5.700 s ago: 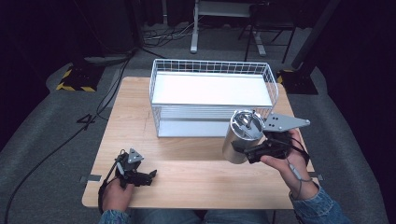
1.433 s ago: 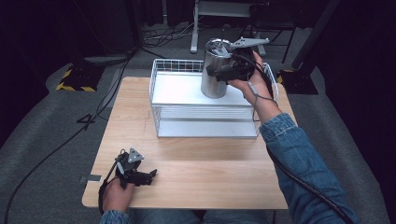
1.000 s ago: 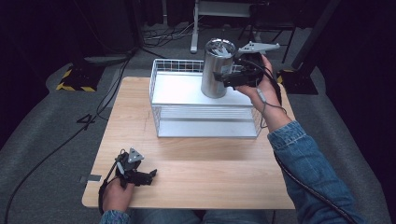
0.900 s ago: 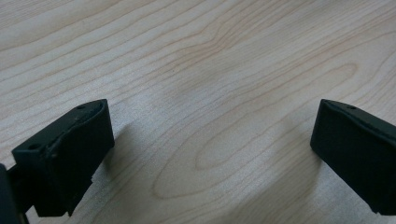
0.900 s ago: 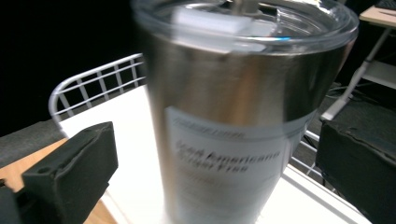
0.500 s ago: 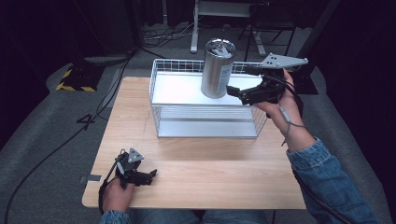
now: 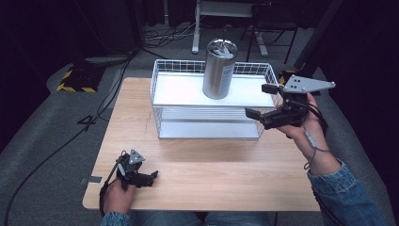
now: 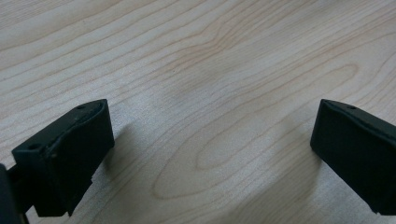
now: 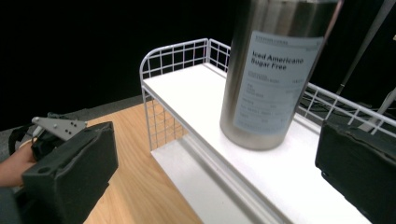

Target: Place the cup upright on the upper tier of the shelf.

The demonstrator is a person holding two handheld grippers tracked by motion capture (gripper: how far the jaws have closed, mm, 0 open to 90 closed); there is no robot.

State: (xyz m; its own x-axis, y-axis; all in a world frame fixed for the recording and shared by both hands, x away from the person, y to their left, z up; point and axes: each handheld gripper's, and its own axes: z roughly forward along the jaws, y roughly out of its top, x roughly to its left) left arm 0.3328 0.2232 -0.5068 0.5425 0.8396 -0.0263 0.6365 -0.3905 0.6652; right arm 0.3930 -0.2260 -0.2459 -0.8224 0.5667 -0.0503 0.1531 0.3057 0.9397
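- One steel can (image 7: 219, 68) in sight. It stands upright on the top shelf of the white wire rack (image 7: 164, 77), toward the back, right of middle.
- One rack, two white shelves, on the wooden table (image 7: 202, 165).
- Two grippers, one in each of your hands.
- Your right gripper (image 7: 262, 100) hovers off the rack's right front corner, just short of the can and not touching it. Its jaws stand wide apart and grip nothing.
- In the right gripper view the can (image 9: 275, 70) sits between the jaws but beyond them, clear of both. The label reads "Iced Americano Sugar Free"; the smaller print below is too fine to read.
- The can's top is cut off in that view, and so is the rack's (image 9: 177, 60) far end.
- Your left gripper (image 7: 141, 176) rests low on the table near the front left edge, well apart from the rack. Its jaws are spread wide over bare wood (image 8: 210, 93), nothing between them.
- In the high view the can's lid is a bright blur; detail cannot be made out.
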